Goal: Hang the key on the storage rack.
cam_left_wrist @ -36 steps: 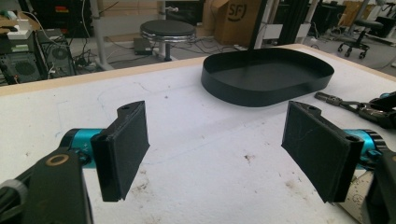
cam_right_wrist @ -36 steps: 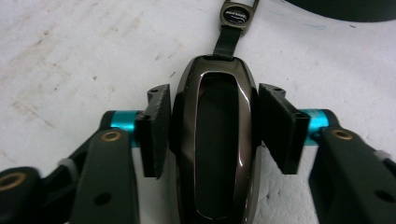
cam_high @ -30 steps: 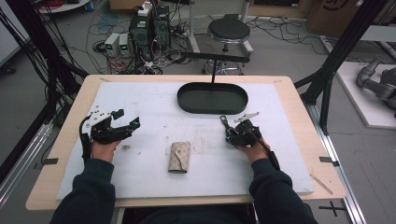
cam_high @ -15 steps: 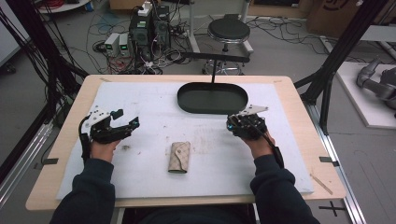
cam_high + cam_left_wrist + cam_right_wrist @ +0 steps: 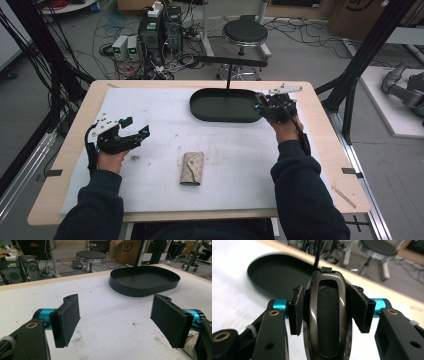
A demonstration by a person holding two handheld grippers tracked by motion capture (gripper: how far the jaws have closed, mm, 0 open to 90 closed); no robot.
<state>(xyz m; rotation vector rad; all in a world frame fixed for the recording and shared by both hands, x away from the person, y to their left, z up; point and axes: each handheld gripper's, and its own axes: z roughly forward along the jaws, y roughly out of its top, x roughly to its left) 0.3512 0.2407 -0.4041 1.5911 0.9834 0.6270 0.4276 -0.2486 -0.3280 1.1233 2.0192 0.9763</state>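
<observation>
Your work surface is a light wooden table [image 5: 320,131] with rounded corners, its top covered almost edge to edge by a white sheet [image 5: 240,150]. The sheet is marked with scattered dark specks and smudges, densest near the middle and at your left side. Directly on the sheet you have two items. A black oval tray [image 5: 200,107] with a low upright wall sits at the far centre, long axis running across the table. A beige patterned pouch [image 5: 192,168], folded flat, lies near the centre on your side, well apart from the tray. A thin pale stick [image 5: 344,196] lies on the bare wood at the near right corner.
</observation>
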